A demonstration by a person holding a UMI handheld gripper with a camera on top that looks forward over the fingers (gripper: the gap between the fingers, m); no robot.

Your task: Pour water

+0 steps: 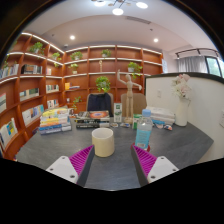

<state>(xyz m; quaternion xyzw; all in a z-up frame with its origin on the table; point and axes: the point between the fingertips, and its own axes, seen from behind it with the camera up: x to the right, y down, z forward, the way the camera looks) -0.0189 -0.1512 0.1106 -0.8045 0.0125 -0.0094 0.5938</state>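
gripper (113, 162) fingers spread wide, holding nothing, magenta pads (81, 160) facing in | short cream cylindrical cup (103, 141) just ahead between them on grey table (185, 140) | clear blue-tinted plastic water bottle (144, 131) right of cup | wooden bookshelves (40, 70) beyond

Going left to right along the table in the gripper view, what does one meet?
Stack of books, cream cup, blue-capped water bottle, white vase with flowers. The gripper is open, with the cup just ahead of its jaws.
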